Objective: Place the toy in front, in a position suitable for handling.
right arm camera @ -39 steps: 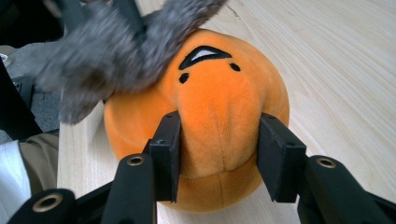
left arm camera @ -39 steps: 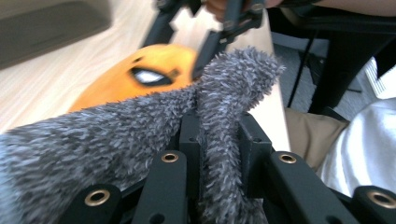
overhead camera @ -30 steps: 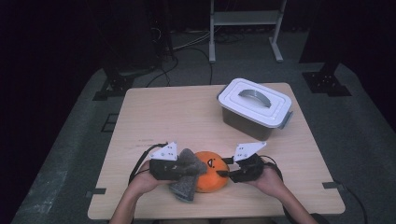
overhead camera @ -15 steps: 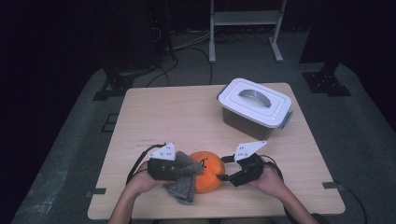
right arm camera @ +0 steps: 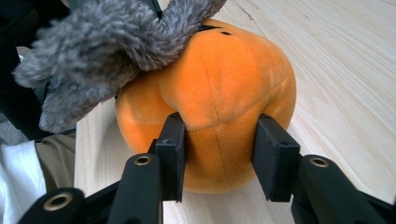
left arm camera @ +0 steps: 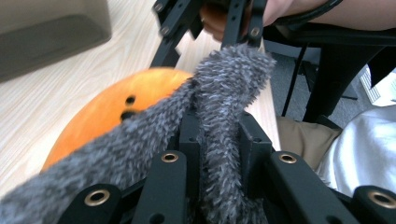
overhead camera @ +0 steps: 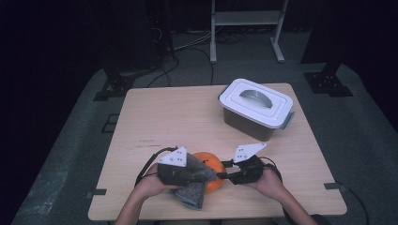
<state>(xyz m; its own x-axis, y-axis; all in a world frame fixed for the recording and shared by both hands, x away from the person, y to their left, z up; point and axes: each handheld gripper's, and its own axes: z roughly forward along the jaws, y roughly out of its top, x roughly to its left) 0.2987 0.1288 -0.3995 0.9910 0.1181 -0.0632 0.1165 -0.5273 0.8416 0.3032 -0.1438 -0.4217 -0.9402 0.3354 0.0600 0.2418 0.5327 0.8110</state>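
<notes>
2 grippers at work | left gripper (left arm camera: 219,154) pinches grey furry cloth (left arm camera: 219,93) for wiping | right gripper (right arm camera: 219,158), jaws just closing, squeezes orange plush ball (right arm camera: 219,93) to steady it

A light wooden table (overhead camera: 187,112) is placed on grey carpet (overhead camera: 70,154); a metal stand (overhead camera: 246,18) is seen in darkness behind.

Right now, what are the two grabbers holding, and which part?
The left gripper is shut on a fold of the grey fuzzy cloth. The right gripper, jaws just closing, pinches a bulge on the orange plush ball.
</notes>
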